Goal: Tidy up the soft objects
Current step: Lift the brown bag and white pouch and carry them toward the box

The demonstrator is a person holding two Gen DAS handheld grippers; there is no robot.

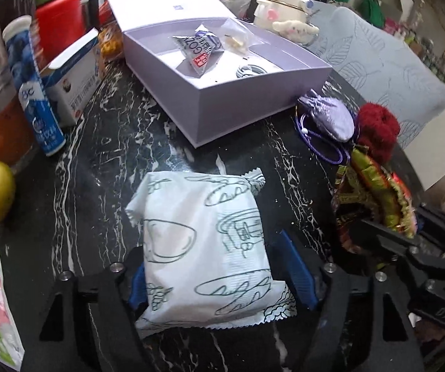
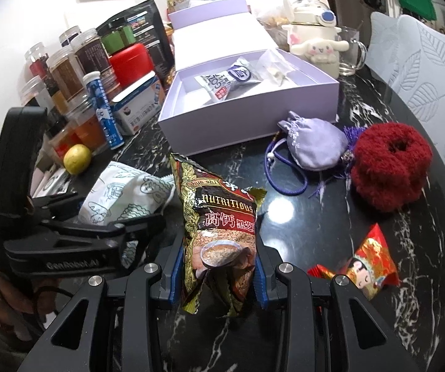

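Left gripper (image 1: 219, 266): jaws stood apart on either side of a white packet (image 1: 204, 248) printed with line drawings. The packet is seen lying on the black marble tabletop (image 1: 123, 142), toward its near edge; the blue pads (image 1: 297, 272) are seen beside it with a gap on the right, so no grip is shown.

Right gripper (image 2: 216, 266): narrowly closed on a dark sachet (image 2: 219, 229) marked "NUTRITIOUS", held upright between the blue pads.

Lilac box (image 2: 247, 114): open, lid raised behind, placed toward the far edge of the tabletop. A blue-and-white sachet (image 2: 231, 80) and a clear bag (image 2: 275, 68) are contained in it.

Lilac drawstring pouch (image 2: 312, 142): laid just in front of the box's right corner, touching a dark red fluffy scrunchie (image 2: 390, 164) at the tabletop's right edge.

Red sweet packet (image 2: 371, 263): laid near the right gripper, toward the near right edge.

Yellow fruit (image 2: 76, 158), blue tube (image 2: 104, 111) and jars (image 2: 67, 71): grouped along the left edge.

White plush-trimmed kettle (image 2: 312, 31): stood behind the box.
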